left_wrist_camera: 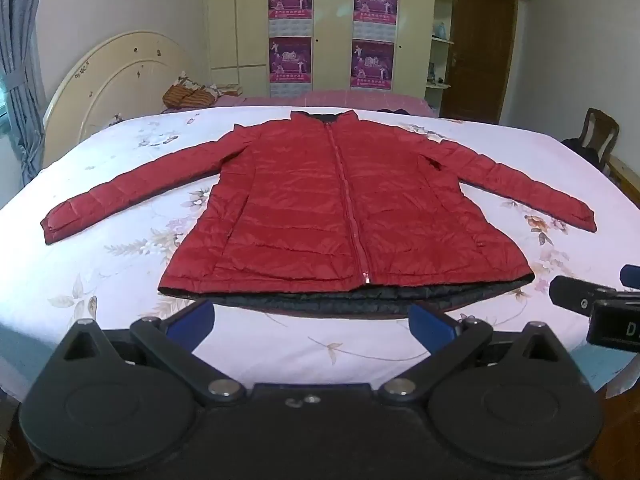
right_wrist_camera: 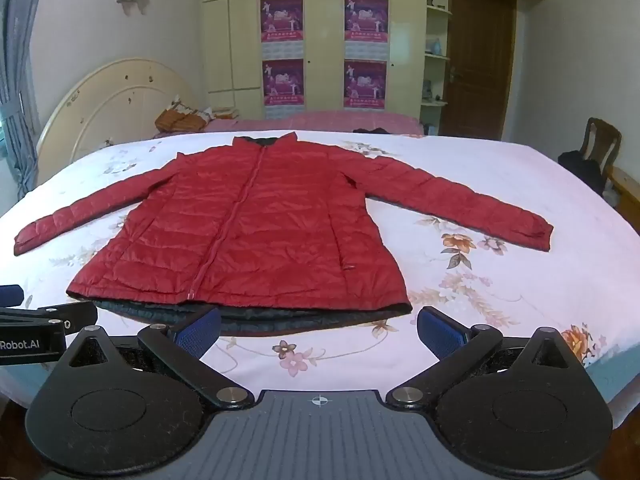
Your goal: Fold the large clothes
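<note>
Left gripper point(left_wrist_camera: 312, 326) and right gripper point(right_wrist_camera: 319, 330) spread, empty; red jacket point(left_wrist_camera: 340, 208) flat; flower print point(right_wrist_camera: 460, 244) clearer right view.

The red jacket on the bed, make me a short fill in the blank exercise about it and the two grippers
1. The red jacket lies flat on the bed with both sleeves spread ____.
2. Its front zipper is fully ____.
3. The left gripper and right gripper both stand ____, holding nothing.
4. A ____ lining shows below the hem.

Missing words: out; closed; open; dark
</note>
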Motion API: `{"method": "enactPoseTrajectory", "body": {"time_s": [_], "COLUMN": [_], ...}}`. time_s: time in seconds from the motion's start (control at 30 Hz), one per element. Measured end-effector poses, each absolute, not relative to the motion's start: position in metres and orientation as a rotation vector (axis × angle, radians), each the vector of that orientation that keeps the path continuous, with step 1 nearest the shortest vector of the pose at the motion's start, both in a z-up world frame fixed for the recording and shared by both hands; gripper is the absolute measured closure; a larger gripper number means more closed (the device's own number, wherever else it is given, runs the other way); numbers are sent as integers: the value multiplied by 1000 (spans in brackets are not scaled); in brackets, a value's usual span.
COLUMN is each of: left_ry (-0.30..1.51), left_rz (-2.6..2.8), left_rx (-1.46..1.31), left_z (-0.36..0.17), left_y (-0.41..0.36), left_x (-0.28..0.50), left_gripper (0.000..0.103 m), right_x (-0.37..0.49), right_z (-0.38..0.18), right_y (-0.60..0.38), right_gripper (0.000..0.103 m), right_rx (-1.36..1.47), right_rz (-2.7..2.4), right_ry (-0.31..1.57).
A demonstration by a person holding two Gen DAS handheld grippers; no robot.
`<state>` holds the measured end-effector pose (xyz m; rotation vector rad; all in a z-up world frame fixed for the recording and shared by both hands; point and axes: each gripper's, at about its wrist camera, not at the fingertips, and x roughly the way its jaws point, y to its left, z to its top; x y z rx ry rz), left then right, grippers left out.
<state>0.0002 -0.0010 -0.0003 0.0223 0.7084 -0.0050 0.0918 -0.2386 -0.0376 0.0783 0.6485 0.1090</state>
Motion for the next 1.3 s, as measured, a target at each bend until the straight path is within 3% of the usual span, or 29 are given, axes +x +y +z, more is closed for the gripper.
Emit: {"method": "enactPoseTrajectory", "body": {"time_s": [1.3], "left_ry": [695], "left_rz": [-2], "left_rx": [26], "left_z": [5], "left_y": [1], "left_x": [-1], "left_gripper": [0], "right_x": [96], "right_z": [-34], "right_y": [-241], "right_gripper": [0], "right_rx": [80], "right_rz": [111], "right_ry": [654]}}
